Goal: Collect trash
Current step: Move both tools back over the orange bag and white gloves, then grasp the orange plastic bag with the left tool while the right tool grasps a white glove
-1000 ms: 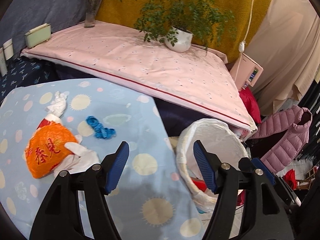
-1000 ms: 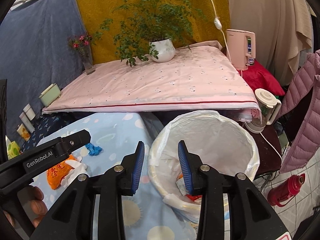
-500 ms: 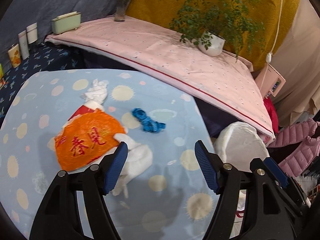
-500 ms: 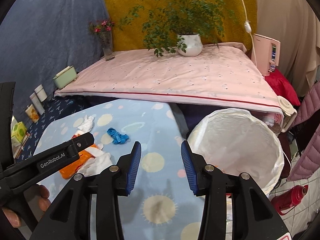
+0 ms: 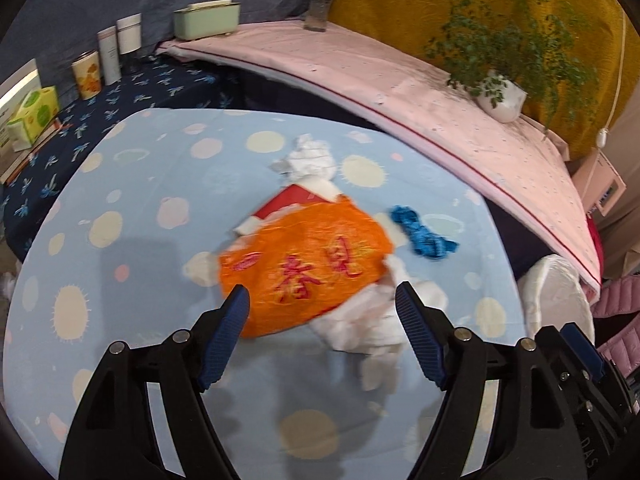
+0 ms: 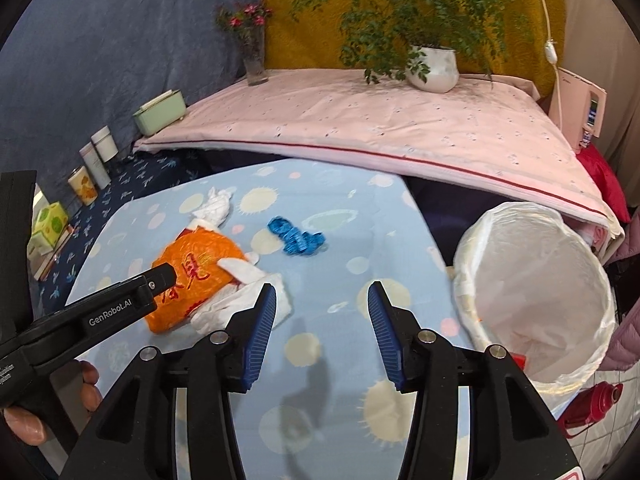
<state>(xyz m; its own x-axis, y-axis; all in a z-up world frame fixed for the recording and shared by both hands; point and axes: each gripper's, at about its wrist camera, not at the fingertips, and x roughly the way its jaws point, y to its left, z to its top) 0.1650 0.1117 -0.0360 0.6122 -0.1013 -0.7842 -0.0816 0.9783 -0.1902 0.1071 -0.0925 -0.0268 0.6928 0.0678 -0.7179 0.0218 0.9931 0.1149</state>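
An orange plastic bag (image 5: 308,270) with red characters lies on the blue dotted tablecloth (image 5: 132,264), ringed by crumpled white tissues (image 5: 360,320). A blue crumpled scrap (image 5: 422,236) lies to its right. My left gripper (image 5: 322,300) hovers just before the bag, jaws opening, nothing between them. In the right wrist view the bag (image 6: 196,268) and blue scrap (image 6: 296,240) lie ahead; my right gripper (image 6: 322,294) is over bare cloth, jaws opening and empty. The white-lined bin (image 6: 532,300) stands at the table's right edge.
A pink-covered bench (image 6: 360,120) behind holds a potted plant (image 6: 434,68), a flower vase (image 6: 254,60) and a green box (image 6: 160,112). Cups and tissue boxes (image 5: 36,112) line the left. A red bottle (image 6: 592,400) lies on the floor.
Both grippers swung left from the bin toward the trash pile and dropped lower. Both sets of jaws stand wider. The orange bag now sits right ahead of the left gripper.
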